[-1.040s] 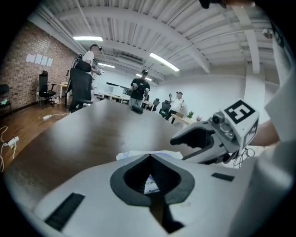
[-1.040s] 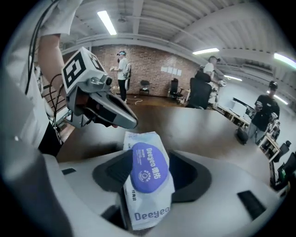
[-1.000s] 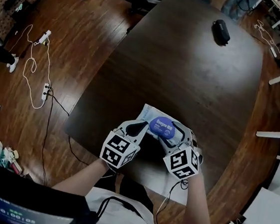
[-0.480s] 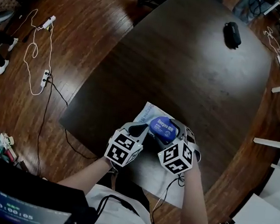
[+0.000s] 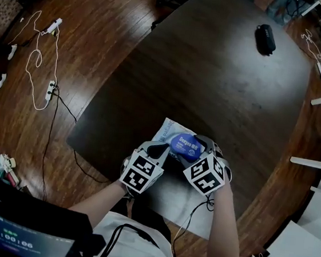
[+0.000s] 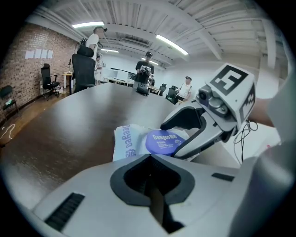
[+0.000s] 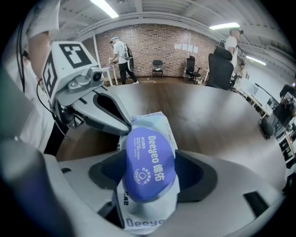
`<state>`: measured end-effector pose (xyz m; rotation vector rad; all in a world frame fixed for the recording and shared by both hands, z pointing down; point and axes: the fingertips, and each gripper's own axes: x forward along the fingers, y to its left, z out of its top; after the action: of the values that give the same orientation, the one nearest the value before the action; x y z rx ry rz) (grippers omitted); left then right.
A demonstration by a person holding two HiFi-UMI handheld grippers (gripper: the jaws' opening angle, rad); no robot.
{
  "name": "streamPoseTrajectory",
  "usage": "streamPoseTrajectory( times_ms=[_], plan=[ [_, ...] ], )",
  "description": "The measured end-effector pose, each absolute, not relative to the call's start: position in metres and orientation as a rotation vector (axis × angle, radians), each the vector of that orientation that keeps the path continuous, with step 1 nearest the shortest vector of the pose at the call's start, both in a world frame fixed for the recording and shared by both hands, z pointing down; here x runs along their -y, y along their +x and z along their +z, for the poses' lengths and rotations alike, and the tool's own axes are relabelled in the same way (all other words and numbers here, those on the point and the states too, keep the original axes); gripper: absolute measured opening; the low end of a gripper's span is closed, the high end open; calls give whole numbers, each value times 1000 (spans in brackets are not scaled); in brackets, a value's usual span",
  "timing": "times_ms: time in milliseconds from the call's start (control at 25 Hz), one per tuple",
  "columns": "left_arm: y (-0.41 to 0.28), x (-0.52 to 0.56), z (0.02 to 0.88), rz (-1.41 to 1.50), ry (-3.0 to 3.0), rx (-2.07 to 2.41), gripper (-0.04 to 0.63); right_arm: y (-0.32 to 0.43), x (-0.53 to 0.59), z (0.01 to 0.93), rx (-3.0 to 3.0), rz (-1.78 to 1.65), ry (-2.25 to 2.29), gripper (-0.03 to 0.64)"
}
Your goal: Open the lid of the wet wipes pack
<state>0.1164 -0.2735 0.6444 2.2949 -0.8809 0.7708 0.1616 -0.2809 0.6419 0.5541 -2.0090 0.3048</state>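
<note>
The wet wipes pack (image 5: 169, 130) is a white pouch with a round blue lid (image 5: 184, 147), and it lies at the near edge of the dark table (image 5: 213, 73). My right gripper (image 5: 202, 147) straddles the pack from the right. In the right gripper view the lid (image 7: 150, 162) sits flat between the wide-spread jaws, with dark gaps on both sides. My left gripper (image 5: 159, 150) is shut, and its tip (image 7: 121, 130) rests against the pack's left edge beside the lid. The left gripper view shows the pack (image 6: 127, 141) just beyond its own closed jaws.
A black case (image 5: 267, 39) lies at the table's far end. White sheets (image 5: 188, 214) lie at the near edge below my hands. Power strips and cables (image 5: 41, 59) trail over the wooden floor on the left. People and office chairs (image 7: 217, 69) stand far off.
Both grippers have sunk toward the table with the pack between them, tilting further down. The marker cubes now sit closer together.
</note>
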Motion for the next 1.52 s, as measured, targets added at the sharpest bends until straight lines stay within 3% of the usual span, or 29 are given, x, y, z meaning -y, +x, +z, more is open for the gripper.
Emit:
streamPoseTrajectory(
  times_ms=[440,760,960,1520],
  plan=[
    [119,272,648,779,2305,908,0,169,287,625,2173,743,485,310],
    [112,275,638,709,2375,941,0,216,359,585,2254,517,967,302],
    [112,275,637,675,2410,957,1,243,381,613,2232,629,1191,281],
    [85,264,555,588,2544,933,1,218,299,529,2311,638,1482,281]
  ],
)
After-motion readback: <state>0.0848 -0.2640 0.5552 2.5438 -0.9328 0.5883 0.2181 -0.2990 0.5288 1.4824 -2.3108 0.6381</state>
